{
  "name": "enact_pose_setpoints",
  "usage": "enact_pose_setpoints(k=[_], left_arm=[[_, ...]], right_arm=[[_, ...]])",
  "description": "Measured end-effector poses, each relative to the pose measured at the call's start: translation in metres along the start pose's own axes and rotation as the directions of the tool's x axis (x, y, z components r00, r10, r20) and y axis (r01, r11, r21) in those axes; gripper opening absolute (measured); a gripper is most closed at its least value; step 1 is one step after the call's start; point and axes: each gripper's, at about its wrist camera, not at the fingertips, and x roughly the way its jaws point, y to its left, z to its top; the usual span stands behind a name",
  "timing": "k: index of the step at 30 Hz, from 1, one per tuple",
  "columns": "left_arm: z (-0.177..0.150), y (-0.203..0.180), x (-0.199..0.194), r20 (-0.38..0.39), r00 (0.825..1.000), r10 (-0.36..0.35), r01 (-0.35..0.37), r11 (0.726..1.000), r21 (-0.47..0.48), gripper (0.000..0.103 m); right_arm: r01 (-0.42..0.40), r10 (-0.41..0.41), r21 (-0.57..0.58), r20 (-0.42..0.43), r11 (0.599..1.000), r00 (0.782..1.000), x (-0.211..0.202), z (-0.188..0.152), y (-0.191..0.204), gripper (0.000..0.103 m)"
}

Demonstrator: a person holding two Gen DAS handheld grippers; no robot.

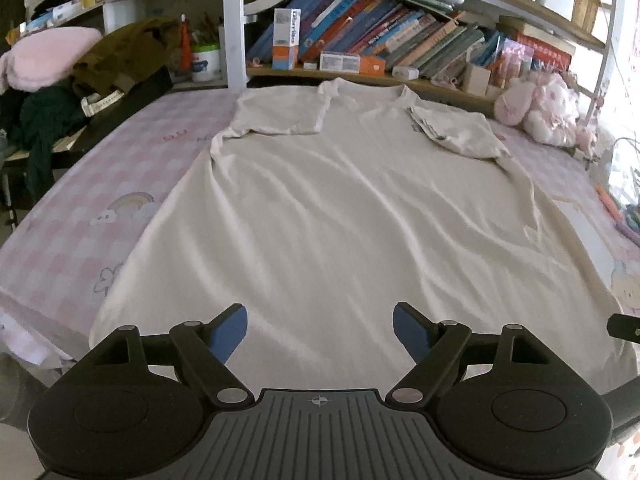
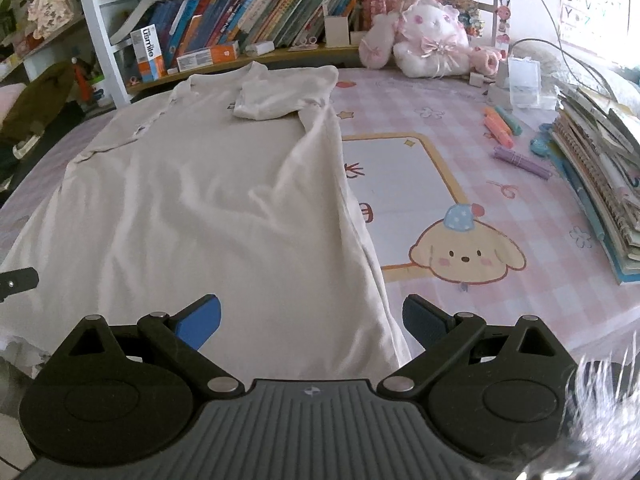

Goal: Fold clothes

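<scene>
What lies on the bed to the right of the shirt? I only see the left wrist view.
Observer: Past the shirt, highlighter pens lie on the pink sheet.
Operator: Anything beyond them?
Observer: A stack of notebooks at the right edge.
Operator: Is the right claw holding the hem?
Observer: No, the right claw is open above the shirt's lower right corner.
Operator: Any print on the sheet there?
Observer: A cartoon puppy beside the shirt.

Bookshelf (image 1: 380, 36) – plush toy (image 2: 424, 36) beside it
</scene>
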Motion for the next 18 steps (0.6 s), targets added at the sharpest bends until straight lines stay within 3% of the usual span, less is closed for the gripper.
enact_pose_setpoints(k=[2,9,18], left_arm=[[-0.004,-0.004,-0.003,-0.007,1.0,0.005,-0.004,1.0,0.008,0.088],[-0.017,-0.008,-0.01,-0.035,0.999,0.022,-0.021,1.0,0.018,0.088],[-0.026,0.007,-0.01,-0.081,0.996,0.021,-0.023,0.999,-0.022,0.09]], right_arm=[[-0.011,0.011,0.003,-0.009,1.0,1.0,0.001,-0.002,0.0,0.098],[-0.042,0.041,-0.013,-0.038,0.999,0.998,0.003,-0.011,0.007,0.098],[-0.022,0.023,0.02,-0.048,1.0,0.999,-0.002,-0.016,-0.004,0.098]])
